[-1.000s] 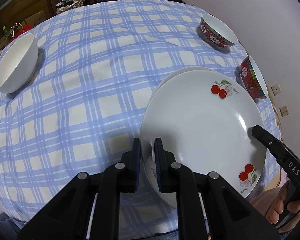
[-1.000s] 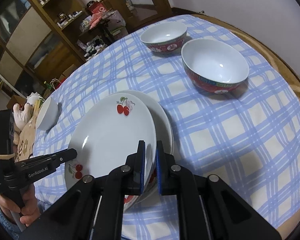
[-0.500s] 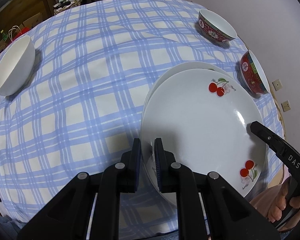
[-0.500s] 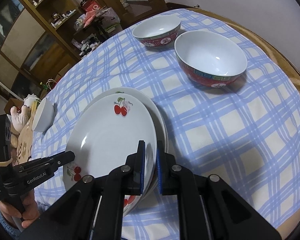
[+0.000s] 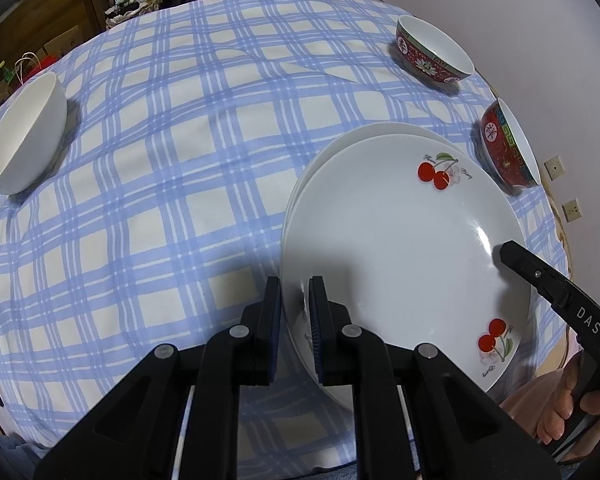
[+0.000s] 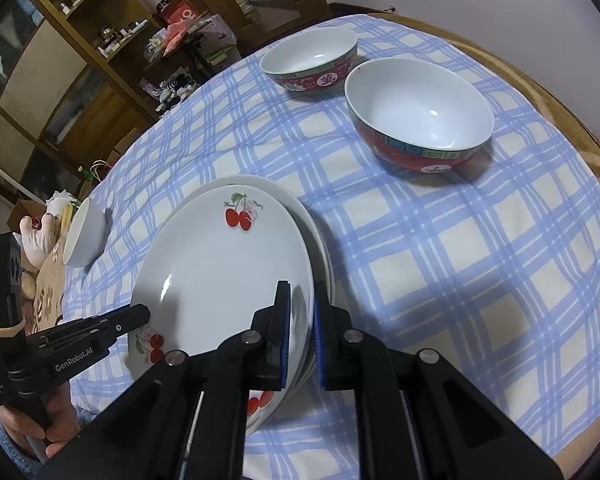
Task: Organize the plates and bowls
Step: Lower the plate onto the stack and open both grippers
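A white cherry-print plate [image 5: 400,248] lies over a second white plate [image 5: 364,136] on the blue checked tablecloth. My left gripper [image 5: 295,304] is shut on its left rim. My right gripper [image 6: 300,316] is shut on its opposite rim; the plate [image 6: 224,276] shows there too, above the lower plate [image 6: 296,204]. Two red patterned bowls [image 6: 420,116] [image 6: 312,60] stand beyond the plates. A plain white bowl [image 5: 24,136] sits far left.
The round table's wooden edge [image 6: 572,120] runs close behind the red bowls, by the wall. Wooden shelves and clutter [image 6: 80,60] stand beyond the table. A soft toy [image 6: 36,240] lies near the white bowl [image 6: 84,236].
The cherry plate, held by both grippers, has come down closer onto the lower plate and shifted slightly toward the red bowls. Both grippers stayed shut on it.
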A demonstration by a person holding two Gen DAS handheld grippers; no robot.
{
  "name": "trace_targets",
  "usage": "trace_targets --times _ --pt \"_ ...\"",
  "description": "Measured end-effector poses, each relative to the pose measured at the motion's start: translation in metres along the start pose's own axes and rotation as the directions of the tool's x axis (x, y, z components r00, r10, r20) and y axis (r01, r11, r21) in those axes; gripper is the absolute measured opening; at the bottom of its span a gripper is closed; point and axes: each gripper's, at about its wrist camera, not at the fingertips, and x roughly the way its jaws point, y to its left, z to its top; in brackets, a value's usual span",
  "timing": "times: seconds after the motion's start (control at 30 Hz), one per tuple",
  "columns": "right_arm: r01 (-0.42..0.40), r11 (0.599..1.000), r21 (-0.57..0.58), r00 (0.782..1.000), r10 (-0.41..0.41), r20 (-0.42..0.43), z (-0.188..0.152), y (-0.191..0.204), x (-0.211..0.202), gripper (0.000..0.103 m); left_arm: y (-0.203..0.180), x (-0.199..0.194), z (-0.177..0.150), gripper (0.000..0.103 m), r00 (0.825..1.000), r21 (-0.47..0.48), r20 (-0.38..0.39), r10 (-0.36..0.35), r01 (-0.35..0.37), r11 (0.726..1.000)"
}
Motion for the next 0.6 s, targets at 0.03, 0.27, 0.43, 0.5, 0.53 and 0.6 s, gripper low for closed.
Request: trace_targets --times 0.03,0.27,0.43,0.5,0.53,0.6 --pt "0.000 1.000 0.001 1.000 0.000 0.000 -0.0001 0.0001 0.0001 0.012 0.0000 0.0002 0.0002 0.012 1.000 0.001 0.000 0.000 0.000 1.000" --pt "0.023 0.999 -0.024 1.000 -0.023 0.004 -0.0009 0.0023 -0.0001 0.014 -0.0012 0.0010 0.0015 0.012 1.000 0.015 0.002 0.011 -0.011 1.000" --pt "0.030 0.999 -0.027 1.000 -0.030 0.009 -0.0009 0.0045 -0.0013 0.014 -0.0028 0.0023 0.0015 0.012 1.000 0.020 -0.002 0.012 -0.012 1.000" --pt "0.036 0.999 -0.031 0.999 -0.035 0.011 -0.0008 0.0056 -0.0018 0.014 -0.0044 0.0024 0.0005 0.012 1.000 0.034 -0.002 0.023 -0.023 0.999" --pt "0.038 0.999 -0.032 0.999 -0.037 0.012 -0.0009 0.0059 -0.0016 0.014 -0.0052 0.0025 0.0003 0.013 1.000 0.040 -0.001 0.028 -0.028 0.999" --pt "0.039 0.999 -0.035 0.999 -0.039 0.013 -0.0011 0.0059 -0.0019 0.014 -0.0065 0.0036 0.0005 0.013 0.999 0.048 -0.002 0.034 -0.034 0.998"
